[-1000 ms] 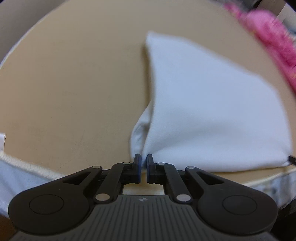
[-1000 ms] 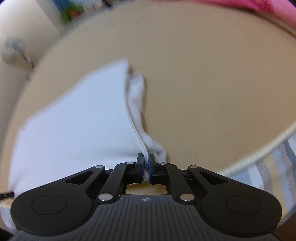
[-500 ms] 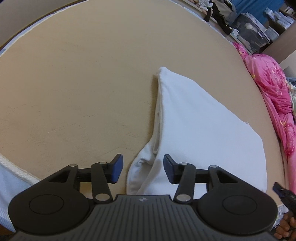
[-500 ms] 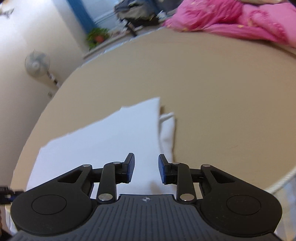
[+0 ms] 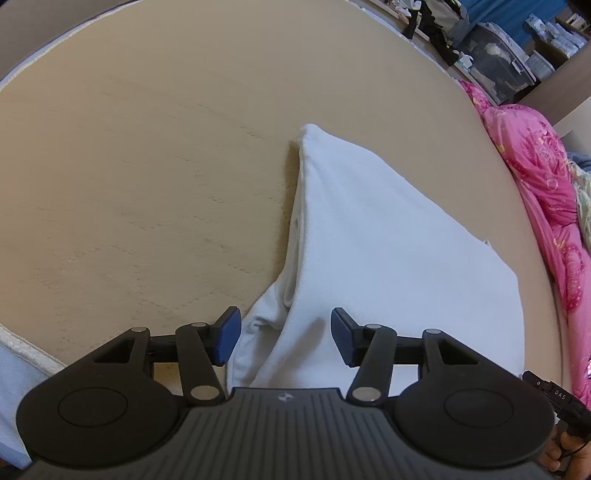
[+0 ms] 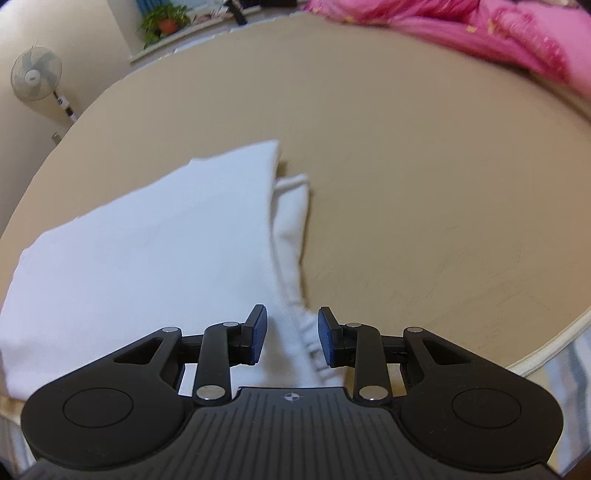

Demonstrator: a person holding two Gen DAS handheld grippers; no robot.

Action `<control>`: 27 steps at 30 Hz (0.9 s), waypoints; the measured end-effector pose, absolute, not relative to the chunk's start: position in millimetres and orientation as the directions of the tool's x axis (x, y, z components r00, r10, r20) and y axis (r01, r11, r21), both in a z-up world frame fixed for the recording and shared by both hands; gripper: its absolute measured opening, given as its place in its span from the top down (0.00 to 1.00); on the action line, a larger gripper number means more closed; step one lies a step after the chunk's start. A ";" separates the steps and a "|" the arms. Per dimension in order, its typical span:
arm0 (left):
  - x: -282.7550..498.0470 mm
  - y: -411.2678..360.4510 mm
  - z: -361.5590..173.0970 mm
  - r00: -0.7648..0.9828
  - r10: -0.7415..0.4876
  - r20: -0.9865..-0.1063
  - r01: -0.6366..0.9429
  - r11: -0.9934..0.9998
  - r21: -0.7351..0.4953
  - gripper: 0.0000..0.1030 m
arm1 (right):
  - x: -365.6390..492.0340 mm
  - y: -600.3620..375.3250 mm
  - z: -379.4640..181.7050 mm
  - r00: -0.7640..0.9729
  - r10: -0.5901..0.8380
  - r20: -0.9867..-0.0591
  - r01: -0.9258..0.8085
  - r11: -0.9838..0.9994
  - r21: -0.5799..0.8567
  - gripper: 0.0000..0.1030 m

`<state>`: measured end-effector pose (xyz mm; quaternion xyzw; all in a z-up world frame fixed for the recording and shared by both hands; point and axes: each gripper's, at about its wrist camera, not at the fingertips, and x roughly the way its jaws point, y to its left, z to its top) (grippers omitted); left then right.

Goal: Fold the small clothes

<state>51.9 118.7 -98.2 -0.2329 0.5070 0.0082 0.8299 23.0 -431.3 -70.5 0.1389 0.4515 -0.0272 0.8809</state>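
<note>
A white folded garment (image 5: 388, 258) lies flat on the tan bed surface (image 5: 147, 184), with a sleeve or lower layer sticking out along its left edge. My left gripper (image 5: 284, 339) is open and empty, its jaws wide apart above the garment's near corner. In the right wrist view the same garment (image 6: 147, 251) lies to the left, its protruding layer (image 6: 291, 229) on its right side. My right gripper (image 6: 291, 336) is open and empty, just above the garment's near edge.
A pink quilt (image 5: 546, 206) is bunched along the right side of the bed and shows in the right wrist view (image 6: 480, 29) at the far edge. The bed's piped edge (image 6: 546, 350) runs close on the right. A fan (image 6: 35, 77) and storage boxes (image 5: 498, 62) stand beyond the bed.
Both grippers were shut on the garment's near corners one second ago. They have let go, opened wide and lifted back, and the garment now lies flat.
</note>
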 end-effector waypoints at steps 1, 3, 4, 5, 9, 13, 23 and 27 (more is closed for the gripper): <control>52.4 118.8 -98.0 0.485 -0.225 -0.845 -0.252 0.890 -0.381 0.41 | 21.4 -432.0 -66.5 0.610 0.053 -0.790 0.179 0.963 0.203 0.69; 52.8 120.2 -99.1 0.480 -0.229 -0.847 -0.259 0.885 -0.386 0.41 | 24.0 -431.9 -57.8 0.659 0.014 -0.752 0.165 0.973 0.162 0.69; 53.7 121.2 -99.8 0.477 -0.232 -0.848 -0.262 0.883 -0.389 0.41 | 21.8 -431.6 -47.3 0.693 0.013 -0.721 0.128 0.982 0.141 0.69; 54.4 121.6 -100.1 0.475 -0.234 -0.848 -0.263 0.882 -0.391 0.41 | 18.4 -431.8 -39.0 0.720 0.008 -0.694 0.104 0.988 0.119 0.69; 58.0 122.1 -101.4 0.469 -0.233 -0.852 -0.259 0.886 -0.385 0.41 | 2.9 -440.9 -4.0 0.814 0.023 -0.580 0.037 0.995 0.092 0.68; 60.1 120.0 -107.0 0.442 -0.222 -0.869 -0.265 0.893 -0.363 0.41 | -10.4 -452.0 -9.9 0.836 0.008 -0.548 0.078 0.988 0.134 0.65; 71.0 101.6 -120.7 0.403 -0.176 -0.898 -0.246 0.924 -0.292 0.40 | 4.5 -473.6 -22.9 0.819 -0.027 -0.573 0.181 0.960 0.214 0.65; 70.8 81.9 -119.2 0.414 -0.161 -0.896 -0.174 0.952 -0.251 0.76 | 3.8 -475.7 -24.3 0.811 -0.041 -0.583 0.194 0.960 0.203 0.65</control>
